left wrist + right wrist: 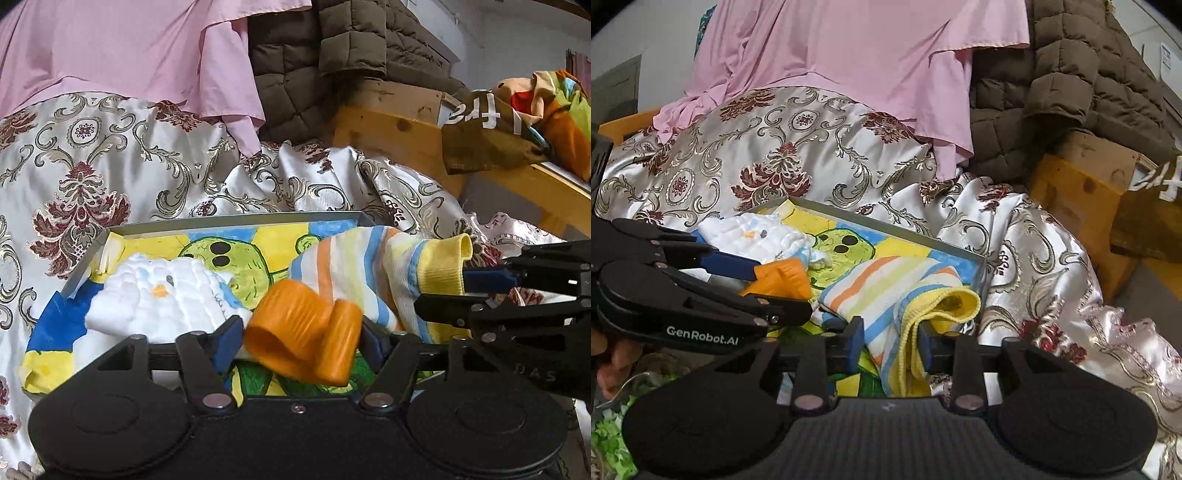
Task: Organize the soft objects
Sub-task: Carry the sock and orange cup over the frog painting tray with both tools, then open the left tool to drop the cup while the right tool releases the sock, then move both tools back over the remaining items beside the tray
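Observation:
A shallow metal tray with a painted cartoon bottom lies on the bedspread. In it lies a white bumpy cloth with a small face. Beside that cloth is a striped soft piece with an orange ribbed cuff and a yellow ribbed cuff. My left gripper stands open around the blurred orange cuff, its pads just off it. My right gripper is open too, the striped piece and yellow cuff hanging loose between its fingers. Each gripper appears in the other's view: left, right.
A silver and maroon damask bedspread surrounds the tray. A pink cloth and a brown quilted jacket hang behind. A wooden frame with colourful cloth stands at the right. A hand holds the left gripper.

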A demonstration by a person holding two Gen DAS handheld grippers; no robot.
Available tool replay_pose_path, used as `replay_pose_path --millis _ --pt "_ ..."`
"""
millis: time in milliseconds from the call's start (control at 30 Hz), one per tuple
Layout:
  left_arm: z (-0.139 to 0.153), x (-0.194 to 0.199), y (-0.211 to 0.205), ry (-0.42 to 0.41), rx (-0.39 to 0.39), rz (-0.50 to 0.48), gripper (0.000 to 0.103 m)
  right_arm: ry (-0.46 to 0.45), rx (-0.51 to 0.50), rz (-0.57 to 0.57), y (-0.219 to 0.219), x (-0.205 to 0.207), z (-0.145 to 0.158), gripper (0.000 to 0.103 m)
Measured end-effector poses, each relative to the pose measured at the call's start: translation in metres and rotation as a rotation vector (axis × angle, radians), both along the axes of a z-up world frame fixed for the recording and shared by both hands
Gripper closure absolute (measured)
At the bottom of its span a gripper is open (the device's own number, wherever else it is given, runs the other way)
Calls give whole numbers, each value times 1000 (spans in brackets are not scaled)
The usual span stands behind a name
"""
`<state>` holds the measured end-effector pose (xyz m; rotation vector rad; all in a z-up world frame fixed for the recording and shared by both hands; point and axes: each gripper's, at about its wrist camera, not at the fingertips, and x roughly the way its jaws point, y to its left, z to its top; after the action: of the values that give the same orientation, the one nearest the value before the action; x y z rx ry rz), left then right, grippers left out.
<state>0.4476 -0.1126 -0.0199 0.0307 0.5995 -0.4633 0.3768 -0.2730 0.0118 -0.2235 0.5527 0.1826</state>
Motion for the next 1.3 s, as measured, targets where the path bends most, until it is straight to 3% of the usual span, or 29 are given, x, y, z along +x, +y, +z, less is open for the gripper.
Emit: replay_pose_path --millis 500,767,967,1300 --pt "11 -24 3 0 21 23 9 -26 28 -32 -7 -34 26 34" --pt "23 -32 4 -9 -25 54 9 -60 46 -57 -11 -67 49 26" --pt "44 -69 18 -54 -75 68 3 -110 102 -108 -13 -99 69 16" --pt "90 -170 61 -121 -106 58 1 -165 153 -98 7 -179 92 5"
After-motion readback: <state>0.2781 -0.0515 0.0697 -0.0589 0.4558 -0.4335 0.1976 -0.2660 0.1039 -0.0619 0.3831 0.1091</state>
